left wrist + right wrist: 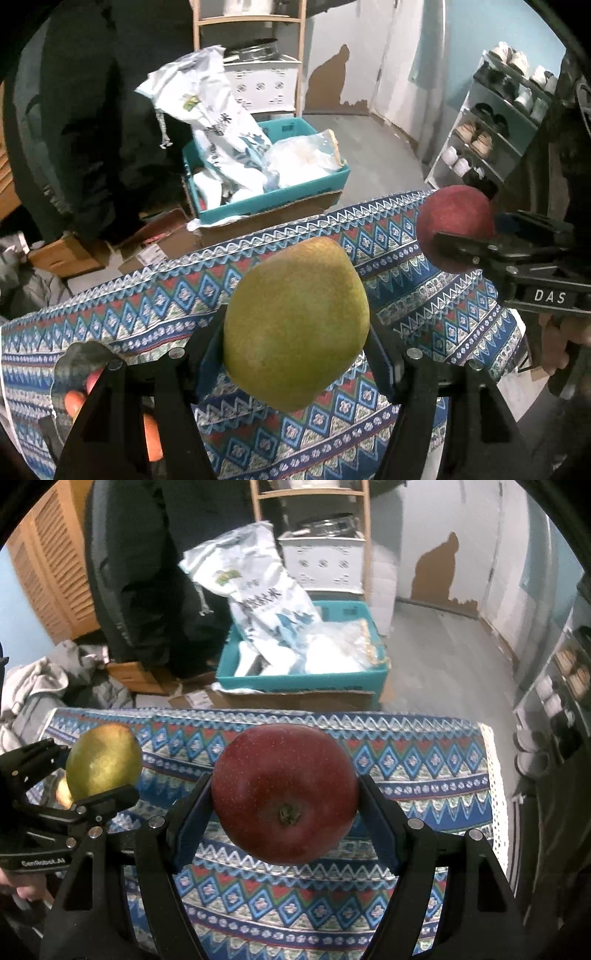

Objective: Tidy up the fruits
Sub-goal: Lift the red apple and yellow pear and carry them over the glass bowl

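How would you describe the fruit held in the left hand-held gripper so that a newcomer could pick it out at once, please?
Start at the table covered by the blue, red and white patterned cloth. Above it, two hand-held grippers each hold one fruit clear of the cloth. The left hand-held gripper grips the pear, yellow-green and tapering to one end, unlike the round, dark red apple in the right hand-held gripper.

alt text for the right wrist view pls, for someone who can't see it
The right gripper holds a red apple between its two fingers above a table covered in a blue patterned cloth. At far left the left gripper holds a green pear; a teal bin of bags sits on the floor beyond.
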The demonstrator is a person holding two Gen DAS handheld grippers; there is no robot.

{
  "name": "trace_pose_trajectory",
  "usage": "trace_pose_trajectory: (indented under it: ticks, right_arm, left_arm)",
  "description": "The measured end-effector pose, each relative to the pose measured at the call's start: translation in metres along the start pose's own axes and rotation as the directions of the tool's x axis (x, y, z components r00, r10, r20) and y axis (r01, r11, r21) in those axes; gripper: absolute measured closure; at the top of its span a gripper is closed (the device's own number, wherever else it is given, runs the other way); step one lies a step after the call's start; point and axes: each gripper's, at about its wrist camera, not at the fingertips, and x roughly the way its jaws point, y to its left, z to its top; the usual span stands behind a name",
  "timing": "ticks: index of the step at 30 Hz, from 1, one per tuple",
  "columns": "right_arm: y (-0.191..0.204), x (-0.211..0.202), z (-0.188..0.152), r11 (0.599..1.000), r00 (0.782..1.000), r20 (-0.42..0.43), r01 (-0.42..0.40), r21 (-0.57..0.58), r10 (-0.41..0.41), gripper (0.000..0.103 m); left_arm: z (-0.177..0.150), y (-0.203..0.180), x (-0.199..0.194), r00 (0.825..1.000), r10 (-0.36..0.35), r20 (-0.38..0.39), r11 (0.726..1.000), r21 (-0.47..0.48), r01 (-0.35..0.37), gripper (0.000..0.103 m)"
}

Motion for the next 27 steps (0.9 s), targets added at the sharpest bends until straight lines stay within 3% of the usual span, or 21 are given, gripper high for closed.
trace_pose_trajectory:
  ticks: [16, 27]
  right_arm:
    - [0.084, -0.004, 0.014, 0.985, 0.992, 0.009, -0.121, -0.120, 0.123, 0.027]
    - [0.149, 0.008, 0.022, 0.960, 0.980, -0.028, -0.200, -0.195, 0.198, 0.027]
  left_arm:
    - [-0.044, 0.063, -0.054, 0.997, 0.069, 0.029, 0.992, -0.106, -0.065, 0.034]
    - [-0.078, 0.116, -0.079, 0.991, 0.128, 0.033, 0.973, -0.200, -0.119, 0.034]
